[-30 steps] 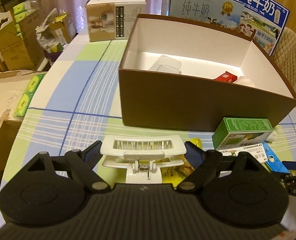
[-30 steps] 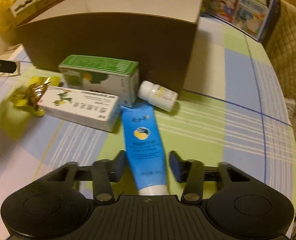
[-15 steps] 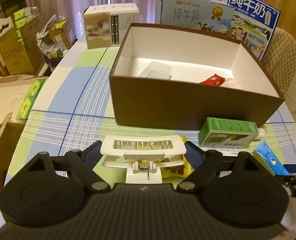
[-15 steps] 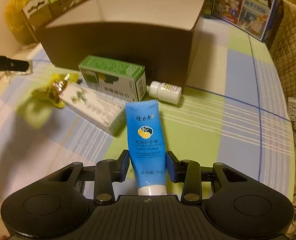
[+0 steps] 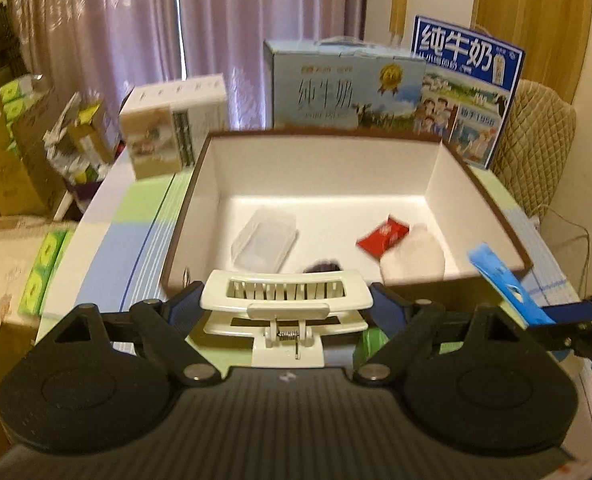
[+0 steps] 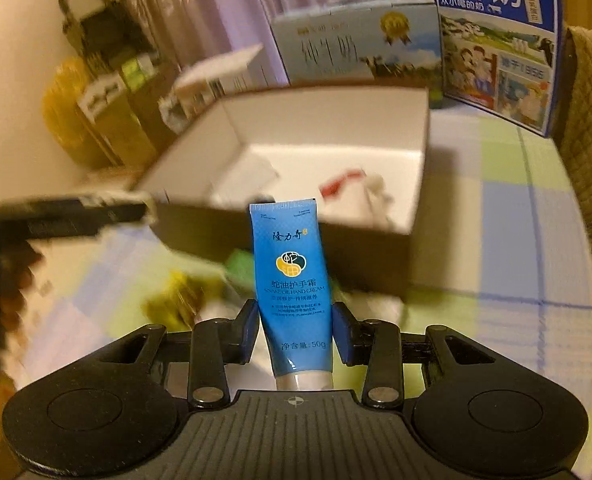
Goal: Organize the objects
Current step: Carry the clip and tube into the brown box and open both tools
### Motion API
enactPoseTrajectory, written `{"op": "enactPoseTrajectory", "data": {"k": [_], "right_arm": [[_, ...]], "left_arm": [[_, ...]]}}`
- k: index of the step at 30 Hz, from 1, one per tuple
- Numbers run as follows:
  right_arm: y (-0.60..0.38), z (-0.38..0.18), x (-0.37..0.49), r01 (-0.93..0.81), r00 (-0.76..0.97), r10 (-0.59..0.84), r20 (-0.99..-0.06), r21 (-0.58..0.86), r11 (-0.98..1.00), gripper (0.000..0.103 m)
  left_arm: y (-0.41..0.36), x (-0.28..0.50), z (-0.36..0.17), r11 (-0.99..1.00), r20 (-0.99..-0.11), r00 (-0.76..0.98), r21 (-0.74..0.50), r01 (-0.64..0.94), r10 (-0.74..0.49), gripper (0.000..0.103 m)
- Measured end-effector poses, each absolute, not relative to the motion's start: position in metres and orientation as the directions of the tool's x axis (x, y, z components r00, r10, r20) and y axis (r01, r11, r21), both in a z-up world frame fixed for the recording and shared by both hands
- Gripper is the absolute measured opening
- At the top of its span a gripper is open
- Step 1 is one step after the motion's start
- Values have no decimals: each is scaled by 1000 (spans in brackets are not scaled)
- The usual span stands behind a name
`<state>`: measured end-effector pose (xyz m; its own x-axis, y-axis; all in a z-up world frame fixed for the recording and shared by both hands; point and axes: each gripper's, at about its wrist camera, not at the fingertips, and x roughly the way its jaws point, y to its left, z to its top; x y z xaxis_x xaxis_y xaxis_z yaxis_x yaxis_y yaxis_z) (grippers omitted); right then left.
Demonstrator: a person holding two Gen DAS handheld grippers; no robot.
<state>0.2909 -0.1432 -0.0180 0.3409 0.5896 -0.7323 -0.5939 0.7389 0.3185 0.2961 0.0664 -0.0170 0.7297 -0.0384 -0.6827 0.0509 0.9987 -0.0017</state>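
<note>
Left hand-held gripper (image 5: 286, 306): matte black ribbed body, two round domed side housings, triangular cutouts, silver pivot screws, dark blue fingers (image 5: 388, 308). Right hand-held gripper (image 6: 296, 330): same black build, small cross mark centre of ribbed deck, blue pads (image 6: 342, 334).

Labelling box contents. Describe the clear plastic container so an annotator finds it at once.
Start at the big brown box with white inside mid-table. On its floor, left side, lies the clear plastic container. It is the only see-through, colourless rectangle there; the red packet and white pouch lie to its right.
</note>
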Motion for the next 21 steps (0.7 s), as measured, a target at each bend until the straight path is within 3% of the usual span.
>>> {"op": "enactPoseTrajectory", "data": {"k": [9, 21], "right_arm": [[-91, 0, 363, -550, 359, 634, -685, 393, 737, 36], [-44, -42, 432, -429, 320, 556, -767, 406, 807, 36]], "left_arm": [[64, 360, -17, 997, -696, 716, -20, 69, -64, 85], [76, 427, -52, 999, -767, 640, -3, 52, -36, 85]]}}
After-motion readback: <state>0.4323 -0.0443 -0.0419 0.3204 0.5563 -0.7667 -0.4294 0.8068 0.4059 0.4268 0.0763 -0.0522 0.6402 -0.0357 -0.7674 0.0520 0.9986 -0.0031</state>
